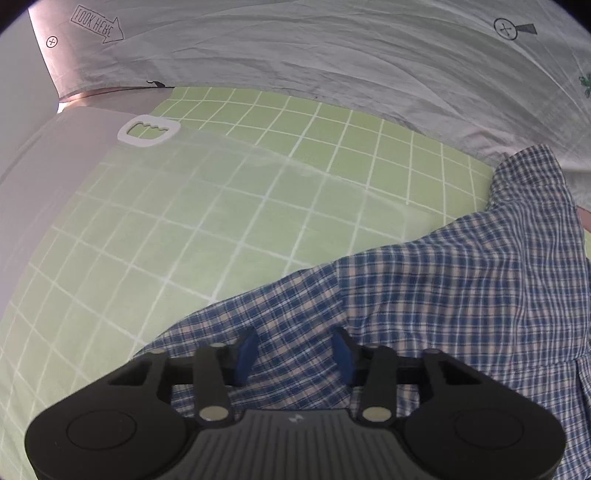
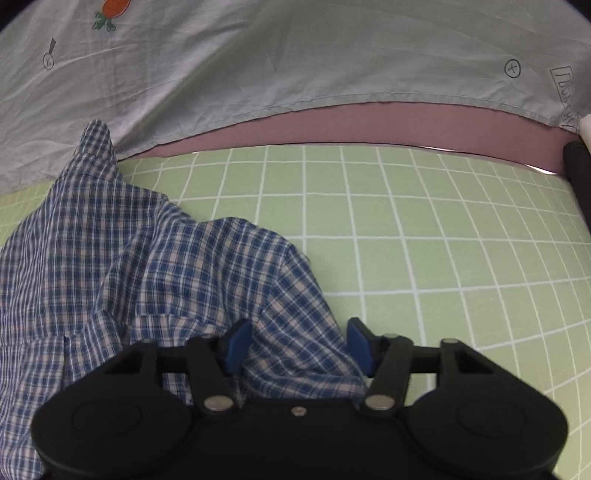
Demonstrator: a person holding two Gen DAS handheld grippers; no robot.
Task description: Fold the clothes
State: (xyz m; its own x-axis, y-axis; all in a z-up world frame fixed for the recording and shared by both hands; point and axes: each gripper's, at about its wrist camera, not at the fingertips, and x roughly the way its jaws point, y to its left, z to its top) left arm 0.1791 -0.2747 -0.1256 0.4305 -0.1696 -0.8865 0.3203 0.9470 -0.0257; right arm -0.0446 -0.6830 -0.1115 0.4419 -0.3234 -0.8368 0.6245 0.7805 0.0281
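Green grid sheet [image 2: 424,236]; both tongs [image 1: 295,350] [image 2: 299,343] gape over shirt [image 2: 166,266].

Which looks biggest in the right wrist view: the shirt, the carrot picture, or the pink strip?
1. Shirt, though it lies nearest the camera, which swells it.
2. Pink strip.
3. Carrot picture, partly cut off at the edge.

Blue-and-white checked cotton shirt [image 1: 461,280] [image 2: 155,266]: one item, unfolded, lay crumpled in loose ridges and folds. Small plaid pattern with pale pinkish lines. One pointed part of fabric stood raised at far end, reaching edge of pale grey cloth behind. Stitched seams visible along panels. Bulk spread toward right of left wrist view, toward left of right wrist view.
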